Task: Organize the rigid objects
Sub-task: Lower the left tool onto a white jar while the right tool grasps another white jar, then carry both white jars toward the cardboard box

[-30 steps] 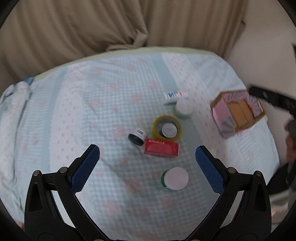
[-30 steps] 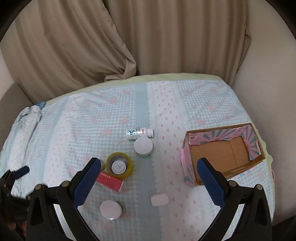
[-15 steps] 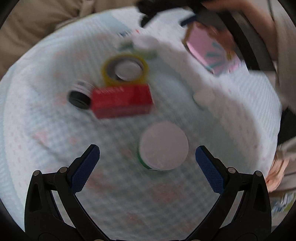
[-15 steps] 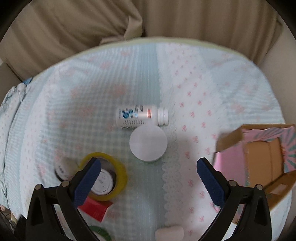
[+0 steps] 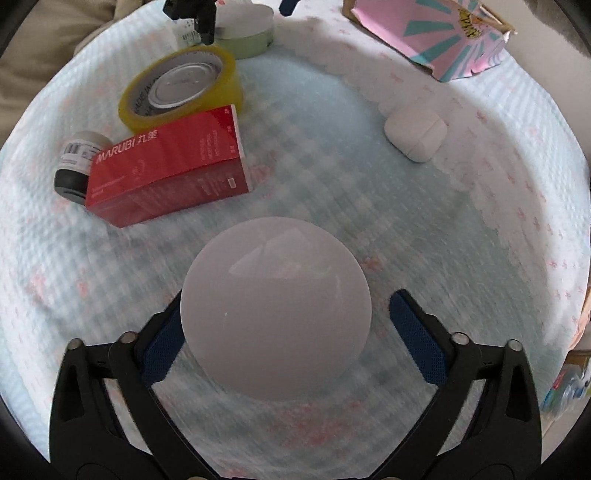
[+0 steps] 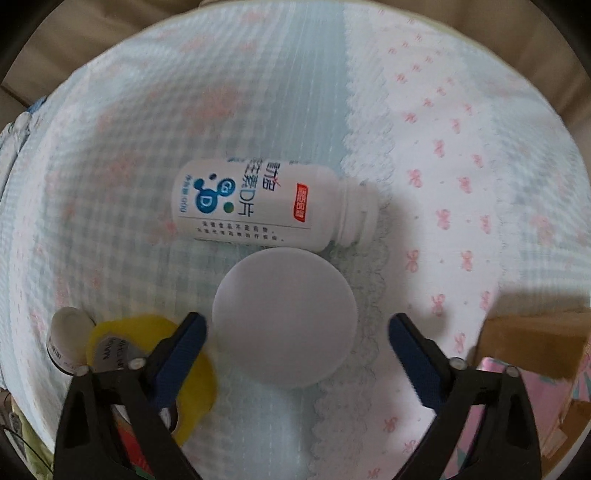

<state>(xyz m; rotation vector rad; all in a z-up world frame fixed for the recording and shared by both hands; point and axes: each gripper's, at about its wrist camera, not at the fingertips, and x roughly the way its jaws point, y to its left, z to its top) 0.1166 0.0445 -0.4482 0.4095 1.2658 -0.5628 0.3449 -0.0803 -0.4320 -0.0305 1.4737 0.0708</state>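
Note:
In the left wrist view my left gripper (image 5: 284,325) is open, its blue pads on either side of a round white-lidded jar (image 5: 275,306) that stands on the cloth. In the right wrist view my right gripper (image 6: 297,339) is open around a second white-lidded jar (image 6: 284,323), which also shows in the left wrist view (image 5: 243,33). A white pill bottle (image 6: 266,206) lies on its side just beyond it. The pink cardboard box (image 5: 432,33) stands at the far right; its corner also shows in the right wrist view (image 6: 535,354).
A red MARUBI box (image 5: 166,162), a yellow tape roll (image 5: 181,88) around a tin, a small dark-capped jar (image 5: 79,162) and a white earbud case (image 5: 415,134) lie on the checked blue cloth (image 5: 369,221). Beige curtain hangs behind the table.
Both grippers have come down and forward. Each now has a white-lidded jar between its open fingers, where before the jars were further ahead.

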